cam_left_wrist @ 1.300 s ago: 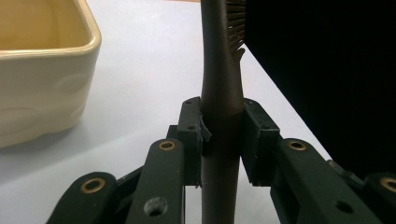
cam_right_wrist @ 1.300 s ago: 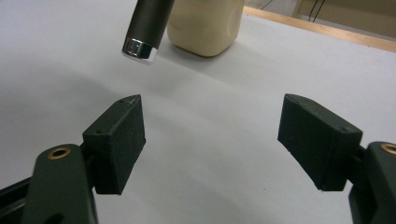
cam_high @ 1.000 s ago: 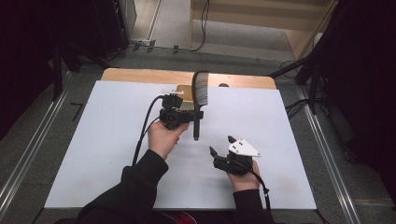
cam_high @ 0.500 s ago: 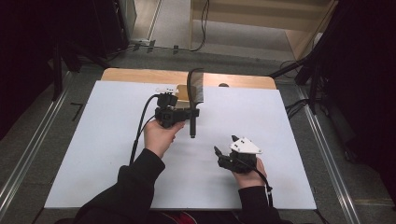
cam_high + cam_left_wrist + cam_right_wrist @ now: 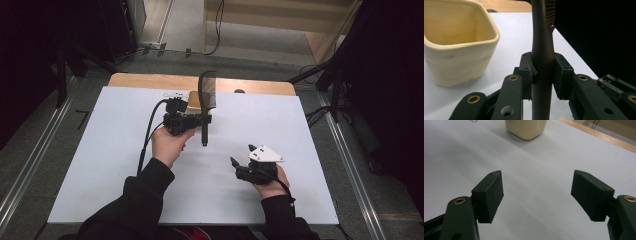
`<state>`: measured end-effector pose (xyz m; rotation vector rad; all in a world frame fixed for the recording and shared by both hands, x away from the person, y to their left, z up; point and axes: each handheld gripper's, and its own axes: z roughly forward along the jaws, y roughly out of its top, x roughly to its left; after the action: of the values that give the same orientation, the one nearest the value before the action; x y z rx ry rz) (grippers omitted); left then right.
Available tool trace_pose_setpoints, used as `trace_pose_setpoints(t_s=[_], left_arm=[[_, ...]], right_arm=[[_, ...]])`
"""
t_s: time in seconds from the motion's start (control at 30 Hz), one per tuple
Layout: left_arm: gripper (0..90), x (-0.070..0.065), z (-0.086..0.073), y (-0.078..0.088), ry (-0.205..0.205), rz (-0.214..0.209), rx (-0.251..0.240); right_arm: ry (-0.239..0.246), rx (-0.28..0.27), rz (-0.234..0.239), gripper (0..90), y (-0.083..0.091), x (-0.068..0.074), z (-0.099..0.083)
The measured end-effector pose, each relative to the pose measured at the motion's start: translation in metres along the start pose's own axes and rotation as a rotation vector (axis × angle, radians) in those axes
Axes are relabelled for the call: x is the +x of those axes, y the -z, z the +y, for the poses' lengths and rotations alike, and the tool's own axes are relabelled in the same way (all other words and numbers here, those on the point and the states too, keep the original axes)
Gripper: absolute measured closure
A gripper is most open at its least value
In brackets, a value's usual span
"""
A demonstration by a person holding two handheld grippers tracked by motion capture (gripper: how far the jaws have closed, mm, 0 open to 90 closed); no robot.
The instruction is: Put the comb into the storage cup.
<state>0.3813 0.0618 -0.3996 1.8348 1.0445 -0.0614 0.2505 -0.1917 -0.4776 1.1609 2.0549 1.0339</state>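
Counter: white sheet [image 5: 115, 165] over a wooden top, dark room around it.
Left claw [image 5: 542, 75]: clamped on the dark brush handle [image 5: 542, 32], bristle head upright at 12 o'clock.
Brush [image 5: 206, 92]: held above the counter's far middle, just beside the cup.
Cup [image 5: 456, 40]: cream, squarish, at 10 o'clock of the left claw.
Right claw [image 5: 537, 192]: jaws spread wide, nothing between them, low over bare counter at 4 o'clock of the brush.

A: What stands in the way on the white table [image 5: 100, 165]?

B: A cream cup [image 5: 195, 99] is seen at twelve o'clock near the far edge, with a dark brush [image 5: 206, 95] held upright just beside it.

A: Where can a gripper be passed?

B: Bare tabletop is seen from three through nine o'clock, around both hands.
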Motion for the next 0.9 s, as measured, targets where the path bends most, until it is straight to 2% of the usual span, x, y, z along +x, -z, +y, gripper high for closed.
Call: trace_pose_setpoints(t_s=[0.2,0.33,0.43,0.5,0.7,0.9], left_arm=[[72.4,0.001,0.002,0.002,-0.008,0.007,-0.004],[72.5,0.003,0.004,0.003,-0.016,0.006,-0.003],[72.5,0.005,0.006,0.003,-0.022,0.007,-0.006],[72.5,0.007,0.007,0.004,-0.020,0.008,-0.009],[72.5,0.007,0.014,0.006,-0.046,0.018,-0.018],[72.4,0.008,0.021,0.007,-0.070,0.022,-0.025]], right_arm=[[0.003,0.020,0.024,24.0,0.005,-0.008,-0.003],[0.031,0.030,0.020,24.0,0.011,-0.015,-0.005],[0.014,0.037,0.023,23.9,0.015,-0.019,-0.009],[0.005,0.037,0.030,24.0,0.018,-0.020,-0.010],[0.016,0.039,0.039,23.9,0.020,-0.020,-0.013],[0.007,0.050,0.036,23.3,0.022,-0.022,-0.016]])
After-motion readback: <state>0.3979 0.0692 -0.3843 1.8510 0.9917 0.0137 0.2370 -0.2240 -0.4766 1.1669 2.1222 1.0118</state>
